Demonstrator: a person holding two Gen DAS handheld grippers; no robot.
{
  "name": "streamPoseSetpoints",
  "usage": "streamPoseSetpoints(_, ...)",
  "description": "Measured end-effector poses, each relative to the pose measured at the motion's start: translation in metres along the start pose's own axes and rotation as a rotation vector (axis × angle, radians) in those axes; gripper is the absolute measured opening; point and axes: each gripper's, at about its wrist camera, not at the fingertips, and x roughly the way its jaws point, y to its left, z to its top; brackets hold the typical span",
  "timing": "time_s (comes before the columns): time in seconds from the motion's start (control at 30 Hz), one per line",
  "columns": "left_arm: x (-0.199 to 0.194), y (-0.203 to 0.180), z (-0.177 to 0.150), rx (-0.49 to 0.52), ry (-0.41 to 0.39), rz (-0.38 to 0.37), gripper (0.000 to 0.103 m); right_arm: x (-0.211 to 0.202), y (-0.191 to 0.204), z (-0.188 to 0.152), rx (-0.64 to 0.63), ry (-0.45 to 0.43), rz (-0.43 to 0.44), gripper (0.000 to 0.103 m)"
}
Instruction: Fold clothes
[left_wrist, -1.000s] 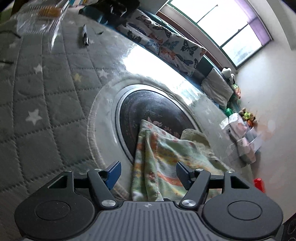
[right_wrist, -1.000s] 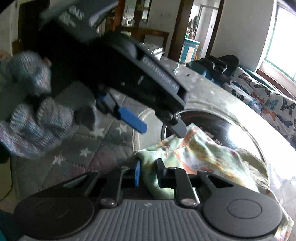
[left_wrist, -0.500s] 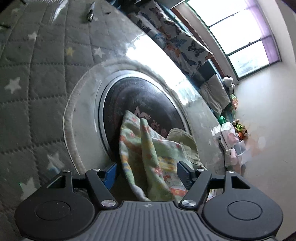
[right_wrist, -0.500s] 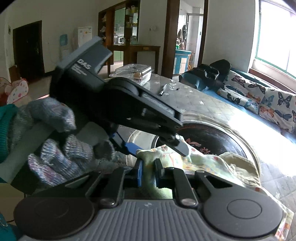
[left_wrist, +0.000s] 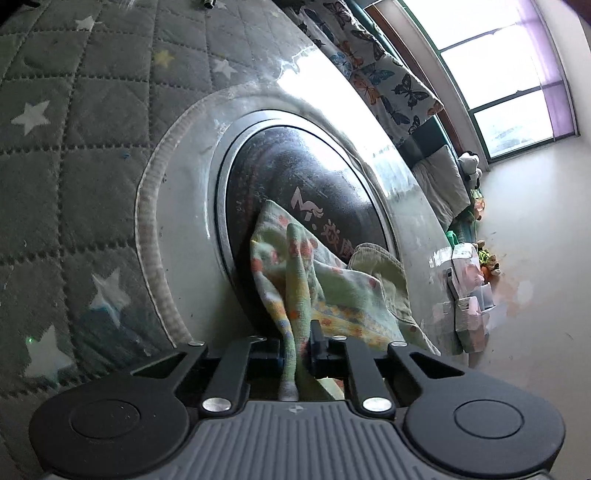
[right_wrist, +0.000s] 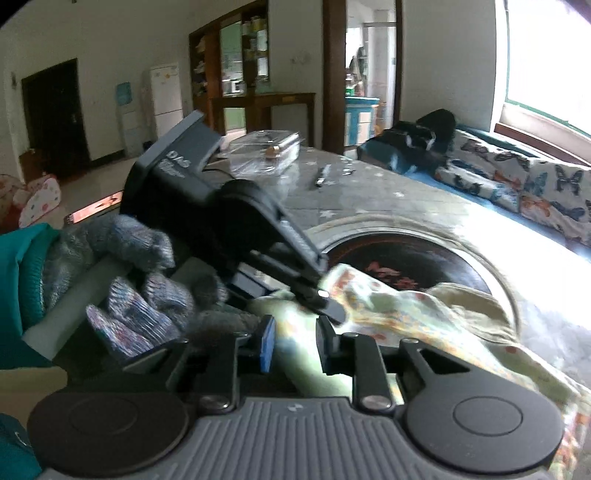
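2 views show the same floral cloth. In the left wrist view, the left gripper (left_wrist: 297, 347) has its jaws narrowed onto a bunched fold of the green floral cloth (left_wrist: 325, 291), which rises between the fingers and drapes away to the right. The cloth lies over the rim of a round black glass disc (left_wrist: 295, 192) set in a silver ring in the counter (left_wrist: 74, 166), which is covered by a grey quilted mat with white stars. A beige garment (left_wrist: 384, 266) lies partly under the floral cloth on its far side; how far it extends is hidden. White lettering on the disc is partly covered by the cloth. A butterfly-print cushion (left_wrist: 384, 74) runs along the far edge below a window (left_wrist: 517, 74).

In the right wrist view, the right gripper (right_wrist: 293, 345) has its jaws a little apart with the cloth (right_wrist: 388, 310) lying between and below them; glare washes out that spot, so I cannot tell whether the pads touch the fabric. The left gripper (right_wrist: 325, 302) reaches in from the left, held by a hand in a grey knit glove (right_wrist: 147, 288) with a teal sleeve (right_wrist: 26, 280); its tip meets the cloth's near corner, blurred. On the far part of the counter stands a clear plastic box (right_wrist: 266, 153) with its lid on; a small brownish thing shows inside, too unclear to name. A dark pen-like object (right_wrist: 320, 176) lies beside it. The cloth's lower right part is cut off by the gripper body.
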Motion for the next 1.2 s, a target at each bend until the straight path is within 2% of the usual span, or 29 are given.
streamPoseSetpoints(0.23, 0.0, -0.002, -0.001, 0.029, -0.005, 0.012, 0.013, -0.02, -0.047, -0.018, 0.107, 0.01, -0.176, 0.027)
streamPoseSetpoints(0.3, 0.0, -0.003, -0.001, 0.035, -0.006, 0.017, 0.013, -0.026, -0.067, -0.027, 0.155, 0.014, -0.246, 0.033)
streamPoseSetpoints(0.37, 0.0, -0.004, -0.001, 0.041, -0.007, 0.022, 0.013, -0.03, -0.092, -0.035, 0.2, 0.023, -0.321, 0.033)
streamPoseSetpoints(0.5, 0.001, -0.005, -0.001, 0.05, -0.009, 0.031, 0.013, -0.036, -0.134, -0.052, 0.297, 0.033, -0.42, 0.039)
streamPoseSetpoints(0.77, 0.002, -0.009, -0.001, 0.078, -0.016, 0.05, 0.013, -0.035, -0.182, -0.083, 0.461, 0.036, -0.466, 0.044)
streamPoseSetpoints(0.83, 0.002, -0.01, -0.001, 0.085, -0.017, 0.055, 0.013, -0.032, -0.188, -0.089, 0.493, 0.033, -0.467, 0.049)
streamPoseSetpoints(0.93, 0.003, -0.012, -0.001, 0.106, -0.022, 0.065, 0.013, -0.033, -0.19, -0.093, 0.522, 0.012, -0.458, 0.049)
streamPoseSetpoints(0.97, 0.003, -0.013, -0.002, 0.113, -0.025, 0.069, 0.013, -0.033, -0.189, -0.093, 0.524, 0.007, -0.455, 0.048)
streamPoseSetpoints(1.03, 0.004, -0.016, -0.003, 0.132, -0.03, 0.079, 0.013, -0.036, -0.187, -0.092, 0.527, -0.009, -0.451, 0.032)
streamPoseSetpoints(1.07, 0.004, -0.017, -0.004, 0.142, -0.032, 0.084, 0.013, -0.038, -0.186, -0.092, 0.529, -0.018, -0.45, 0.029)
streamPoseSetpoints(1.13, 0.004, -0.021, -0.004, 0.159, -0.037, 0.091, 0.013, -0.042, -0.183, -0.091, 0.533, -0.036, -0.448, 0.014)
streamPoseSetpoints(1.2, 0.003, -0.024, -0.005, 0.176, -0.042, 0.097, 0.013, -0.046, -0.18, -0.09, 0.537, -0.055, -0.446, 0.006)
